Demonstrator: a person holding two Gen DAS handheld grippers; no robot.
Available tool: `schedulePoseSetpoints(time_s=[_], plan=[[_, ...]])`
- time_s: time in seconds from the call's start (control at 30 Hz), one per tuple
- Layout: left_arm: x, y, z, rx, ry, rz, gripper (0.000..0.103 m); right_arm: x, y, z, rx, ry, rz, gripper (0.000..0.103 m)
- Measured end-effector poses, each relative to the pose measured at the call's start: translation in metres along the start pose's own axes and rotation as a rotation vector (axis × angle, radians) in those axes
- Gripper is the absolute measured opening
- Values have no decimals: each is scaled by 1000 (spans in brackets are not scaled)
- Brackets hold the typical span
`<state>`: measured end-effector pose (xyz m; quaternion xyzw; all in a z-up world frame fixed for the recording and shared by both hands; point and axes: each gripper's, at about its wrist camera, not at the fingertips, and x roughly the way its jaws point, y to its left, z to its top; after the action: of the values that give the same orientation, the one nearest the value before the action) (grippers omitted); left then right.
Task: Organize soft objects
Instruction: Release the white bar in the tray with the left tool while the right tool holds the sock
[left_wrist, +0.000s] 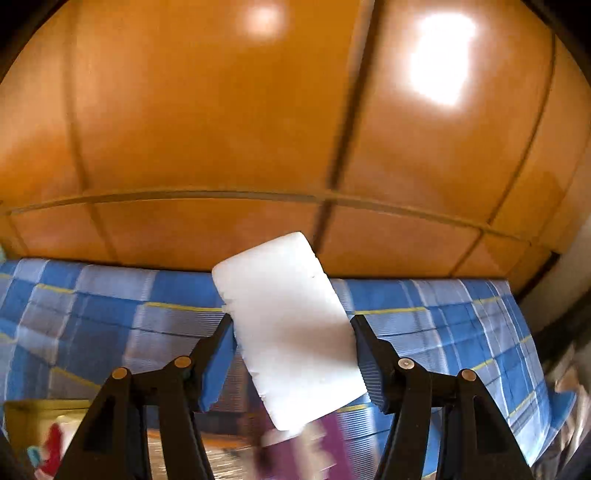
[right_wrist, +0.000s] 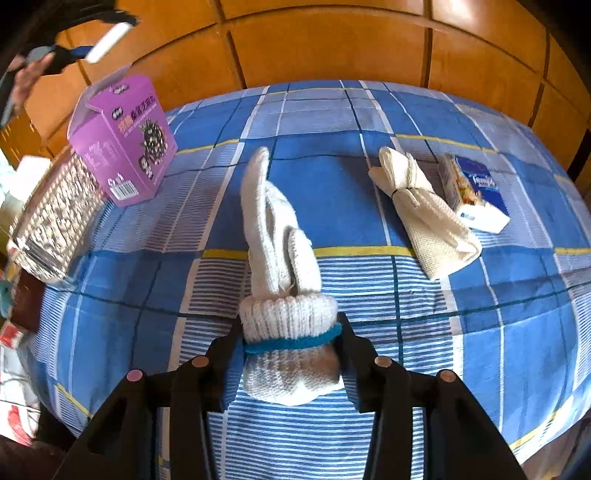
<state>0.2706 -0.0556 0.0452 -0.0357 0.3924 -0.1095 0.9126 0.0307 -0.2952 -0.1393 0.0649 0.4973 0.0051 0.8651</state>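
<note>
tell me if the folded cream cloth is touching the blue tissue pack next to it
Touching. In the right wrist view the folded cream cloth lies against the near edge of the blue tissue pack, with no checked bedsheet visible between them.

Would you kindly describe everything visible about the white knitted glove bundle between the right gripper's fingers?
The glove bundle is white, ribbed knit work gloves rolled together, the cuff folded over and edged with a blue band. Its limp fingers point away from the camera, lying on the blue checked cloth. The cuff end sits between the fingers of the right gripper, which flank it on both sides; whether they press it cannot be told. It rests near the cloth's front middle, apart from the other items.
</note>
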Motion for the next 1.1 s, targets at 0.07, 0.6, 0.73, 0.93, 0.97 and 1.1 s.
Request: schedulePoseSetpoints(time_s=[0.07,0.6,0.73,0.93,0.97,1.1], plan=[[-17,27,-7,-29,-20,5,62,2,7,-1,-34,0,-43,45],[-126,208,-134,-240,-56,121,63,-2,15,-10,-18,-62,-119,45],[-149,250,-178,-349,-55,152,63,-2,18,-10,-17,-63,-137,45],[-158,274,-229,-441,-7,129,63,0,23,-9,-21,-61,-172,45],[-157,270,-232,-442,1,118,63,0,24,-9,-22,-59,-178,45],[-135,254,-236,-439,40,53,64,1,26,-7,-19,-50,-192,44]])
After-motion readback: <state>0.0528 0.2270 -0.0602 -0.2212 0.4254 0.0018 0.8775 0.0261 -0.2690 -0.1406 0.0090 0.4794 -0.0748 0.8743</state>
